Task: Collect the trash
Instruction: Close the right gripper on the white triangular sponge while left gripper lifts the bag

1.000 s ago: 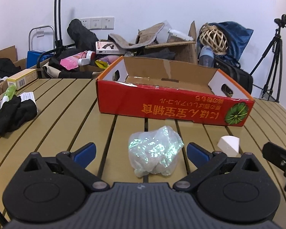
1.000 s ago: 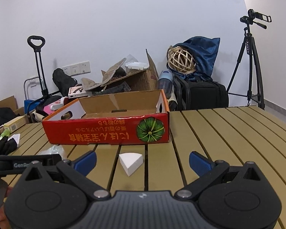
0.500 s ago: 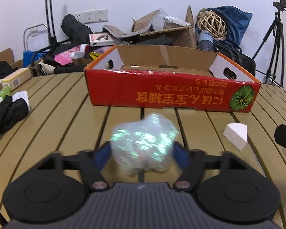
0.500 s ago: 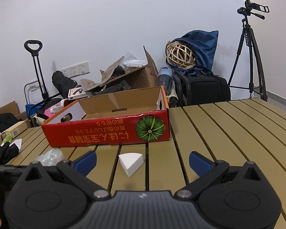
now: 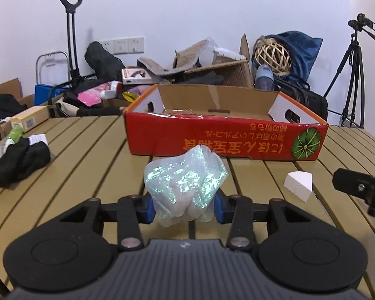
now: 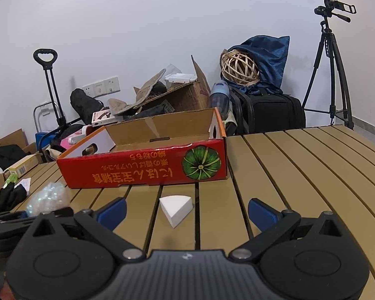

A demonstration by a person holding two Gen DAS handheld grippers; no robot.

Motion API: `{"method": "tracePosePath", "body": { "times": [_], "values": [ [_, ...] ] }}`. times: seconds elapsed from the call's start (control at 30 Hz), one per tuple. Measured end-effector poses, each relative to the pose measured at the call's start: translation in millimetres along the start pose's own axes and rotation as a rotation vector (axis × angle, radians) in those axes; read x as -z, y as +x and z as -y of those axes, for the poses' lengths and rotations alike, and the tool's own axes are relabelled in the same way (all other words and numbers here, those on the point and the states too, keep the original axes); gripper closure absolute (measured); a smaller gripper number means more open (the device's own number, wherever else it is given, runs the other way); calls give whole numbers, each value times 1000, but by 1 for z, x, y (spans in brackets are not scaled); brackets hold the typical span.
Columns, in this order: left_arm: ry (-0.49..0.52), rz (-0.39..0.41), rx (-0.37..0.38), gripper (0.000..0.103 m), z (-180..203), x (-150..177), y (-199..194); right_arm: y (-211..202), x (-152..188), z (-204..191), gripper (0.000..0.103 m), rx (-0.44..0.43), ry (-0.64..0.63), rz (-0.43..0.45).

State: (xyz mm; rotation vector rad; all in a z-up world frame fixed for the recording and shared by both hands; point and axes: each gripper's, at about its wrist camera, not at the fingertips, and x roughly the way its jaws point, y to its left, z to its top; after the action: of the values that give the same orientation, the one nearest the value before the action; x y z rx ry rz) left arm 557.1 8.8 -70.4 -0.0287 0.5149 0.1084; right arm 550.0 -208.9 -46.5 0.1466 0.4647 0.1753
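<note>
So the thing that mattered here: the crumpled plastic wad (image 5: 185, 187) sat dead centre in the left gripper (image 5: 183, 206), with the blue pads (image 5: 149, 206) pressing in on both sides and the jaws closing down on it. It bulged up above the pads, so the pinch was low on the wad. The red cardboard box (image 5: 227, 142) lay straight ahead of it on the far side, open top facing up, long axis running left to right across the worktop (image 5: 87, 175). I'd guess that box was where the trash goes, so the coming move looked like a short carry forward and over the near wall.

The right gripper (image 6: 186, 211) was wide open with nothing in it, and the white foam wedge (image 6: 176, 206) lay on the slats just ahead, roughly between its fingers. So right was clearly the nearer one for that piece.

Hard to tell stuff: whether the wad was off the worktop yet, its underside was hidden behind the gripper body. The box floor was mostly blocked by the near wall, so I couldn't say what was in it. Black cloth (image 5: 15, 160) off to the far left was cut off.
</note>
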Motion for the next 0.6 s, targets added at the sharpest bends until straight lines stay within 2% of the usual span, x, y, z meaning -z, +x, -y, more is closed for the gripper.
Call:
{"method": "tracePosePath", "body": {
  "times": [0.23,0.5,0.6],
  "values": [
    [-16,35,2,60,-19,-6,-20,8,-2,-12,0,-23,-12,-57],
    [-47,54,-10,60,-47,-12,-31,37,-9,-31,0,48,-61,-137],
    [-75,34,-9,60,-59,-12,-27,48,-8,-37,8,55,-88,-159]
  ]
}}
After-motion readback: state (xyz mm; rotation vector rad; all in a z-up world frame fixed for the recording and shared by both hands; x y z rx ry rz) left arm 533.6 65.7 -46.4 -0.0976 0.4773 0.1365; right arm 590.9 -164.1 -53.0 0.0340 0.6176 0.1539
